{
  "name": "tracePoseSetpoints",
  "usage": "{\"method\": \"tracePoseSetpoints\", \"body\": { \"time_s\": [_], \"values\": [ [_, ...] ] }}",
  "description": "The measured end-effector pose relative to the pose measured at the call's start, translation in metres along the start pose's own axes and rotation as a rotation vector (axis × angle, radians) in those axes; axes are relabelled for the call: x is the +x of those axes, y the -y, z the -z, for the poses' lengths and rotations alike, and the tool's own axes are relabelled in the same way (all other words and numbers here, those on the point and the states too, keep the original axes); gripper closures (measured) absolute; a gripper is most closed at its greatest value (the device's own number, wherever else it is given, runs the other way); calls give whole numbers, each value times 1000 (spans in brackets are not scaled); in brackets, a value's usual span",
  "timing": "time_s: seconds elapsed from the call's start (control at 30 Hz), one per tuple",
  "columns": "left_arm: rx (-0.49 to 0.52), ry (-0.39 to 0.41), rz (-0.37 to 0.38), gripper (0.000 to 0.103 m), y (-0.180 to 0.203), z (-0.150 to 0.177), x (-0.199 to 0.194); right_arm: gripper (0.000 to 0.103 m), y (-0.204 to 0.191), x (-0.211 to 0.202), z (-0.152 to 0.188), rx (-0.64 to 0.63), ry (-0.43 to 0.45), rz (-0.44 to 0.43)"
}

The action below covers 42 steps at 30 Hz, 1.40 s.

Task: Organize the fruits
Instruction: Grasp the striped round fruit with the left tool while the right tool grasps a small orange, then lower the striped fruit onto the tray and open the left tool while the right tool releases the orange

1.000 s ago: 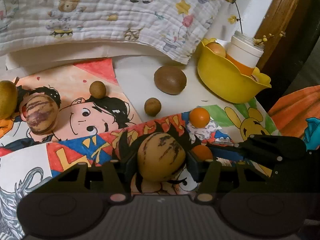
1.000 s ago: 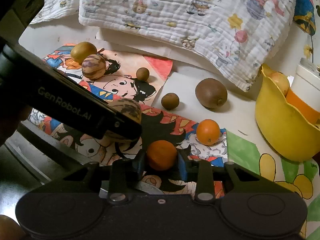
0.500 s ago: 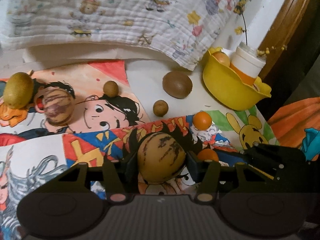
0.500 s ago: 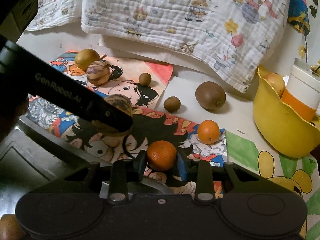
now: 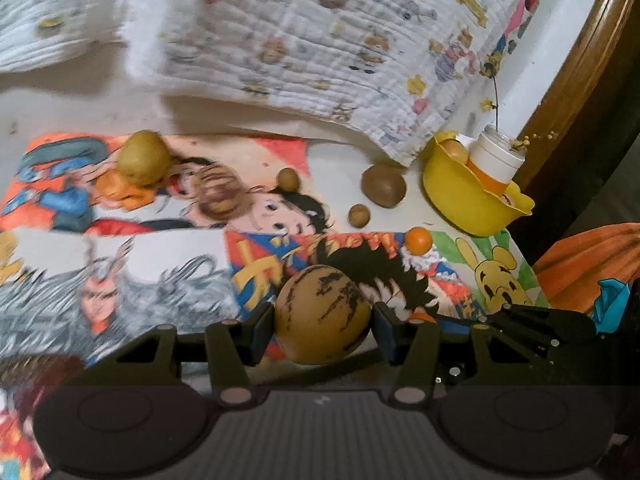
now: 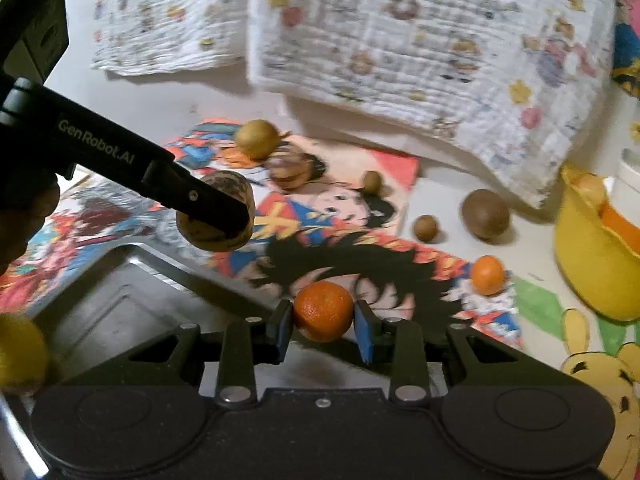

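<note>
My left gripper (image 5: 322, 322) is shut on a tan fruit with dark streaks (image 5: 322, 314) and holds it above the cartoon mats; it also shows in the right wrist view (image 6: 218, 212). My right gripper (image 6: 323, 326) is shut on an orange (image 6: 323, 311), held over the edge of a metal tray (image 6: 120, 300). Loose on the mats lie a second orange (image 6: 487, 275), a large brown fruit (image 6: 485, 213), two small brown fruits (image 6: 425, 227) (image 6: 372, 181), a striped fruit (image 6: 289, 167) and a yellow-green fruit (image 6: 256, 139).
A yellow bowl (image 5: 472, 200) with a fruit and a white-and-orange cup (image 5: 496, 160) stands at the right. A printed quilt (image 5: 320, 40) hangs behind. A yellow fruit (image 6: 18, 354) lies at the tray's left. Orange cloth (image 5: 588, 260) lies beyond the table's right edge.
Both grippers have lifted and drawn back toward the left with their fruits; the metal tray has come into the right wrist view below the orange.
</note>
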<state>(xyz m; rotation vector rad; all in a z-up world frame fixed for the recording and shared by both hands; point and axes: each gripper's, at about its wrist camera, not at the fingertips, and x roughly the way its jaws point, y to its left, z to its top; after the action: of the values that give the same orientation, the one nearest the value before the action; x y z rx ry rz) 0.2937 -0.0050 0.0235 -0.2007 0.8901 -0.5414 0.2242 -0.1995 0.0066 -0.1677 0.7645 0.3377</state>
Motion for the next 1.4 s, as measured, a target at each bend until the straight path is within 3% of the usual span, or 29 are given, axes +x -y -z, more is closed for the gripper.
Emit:
{"method": "tracePoseSetpoints", "body": {
  "time_s": [0.3, 0.57, 0.83, 1.4],
  "values": [
    [-46, 7, -26, 46, -15, 40, -41, 68, -44, -13, 3, -58, -18, -103],
    [-68, -31, -62, 46, -21, 68, -51, 68, -71, -19, 9, -132, -54, -170],
    [-66, -78, -101, 46, -23, 81, -49, 68, -81, -14, 16, -193, -91, -192],
    [-65, -83, -108, 45, -21, 80, -49, 67, -80, -10, 19, -203, -104, -191]
  ]
}}
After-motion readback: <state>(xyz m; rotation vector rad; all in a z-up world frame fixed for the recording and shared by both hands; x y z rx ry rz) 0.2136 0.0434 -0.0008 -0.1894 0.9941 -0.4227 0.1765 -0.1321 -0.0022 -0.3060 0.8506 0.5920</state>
